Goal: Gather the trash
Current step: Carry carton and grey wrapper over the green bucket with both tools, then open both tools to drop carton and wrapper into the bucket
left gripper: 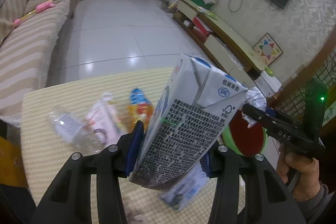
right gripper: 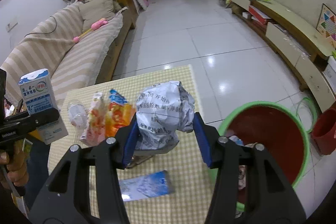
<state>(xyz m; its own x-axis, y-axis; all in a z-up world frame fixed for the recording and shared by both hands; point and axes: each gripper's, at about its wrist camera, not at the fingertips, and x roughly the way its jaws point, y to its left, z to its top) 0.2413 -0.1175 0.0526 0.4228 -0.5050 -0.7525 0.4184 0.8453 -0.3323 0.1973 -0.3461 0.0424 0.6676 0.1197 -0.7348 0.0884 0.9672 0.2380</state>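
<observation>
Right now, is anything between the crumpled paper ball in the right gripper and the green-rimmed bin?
Nothing visible. The right gripper holds the crumpled paper ball above the checked tablecloth; the bin stands open just to its right, past the table edge, with only open air between them. Some trash already lies inside.

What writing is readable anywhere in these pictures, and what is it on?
"SIG", "FSC", "包装来自": milk carton; its fine print is too small.
"DAS": right gripper.
"开始": crumpled paper; the rest is creased.
Wrappers on the table: blurred.
</observation>
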